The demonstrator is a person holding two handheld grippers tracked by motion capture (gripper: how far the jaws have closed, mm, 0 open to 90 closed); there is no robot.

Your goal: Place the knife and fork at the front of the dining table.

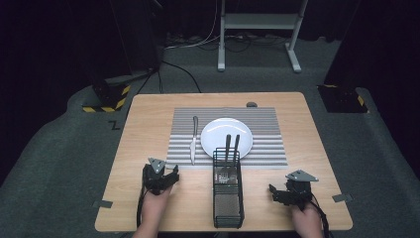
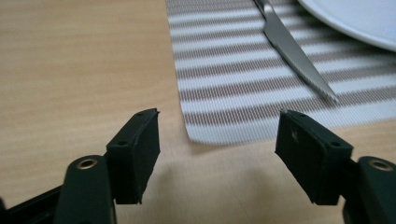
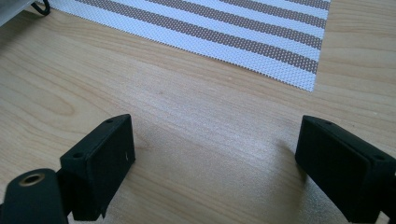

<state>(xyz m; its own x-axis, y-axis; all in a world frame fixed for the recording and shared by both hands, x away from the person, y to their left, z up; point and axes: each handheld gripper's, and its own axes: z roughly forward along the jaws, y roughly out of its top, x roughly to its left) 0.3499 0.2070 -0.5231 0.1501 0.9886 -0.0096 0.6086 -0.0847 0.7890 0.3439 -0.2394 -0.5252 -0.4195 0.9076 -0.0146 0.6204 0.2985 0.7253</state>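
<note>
From the high view, the left gripper (image 1: 166,179) rests on the tabletop (image 1: 143,129) just short of the striped placemat's (image 1: 267,144) near left corner, jaws spread. The knife (image 1: 193,140) lies ahead of it on the mat, lengthwise away from the person, beside the white plate (image 1: 218,131). The right gripper (image 1: 277,193), also spread, sits right of the black wire caddy (image 1: 228,198), whose fork and spoon are hard to tell apart.

In the left gripper view, the knife's tip (image 2: 327,95) points toward the near edge; its handle is cut off.

In the right gripper view, bare wood lies between the wide-open jaws.
</note>
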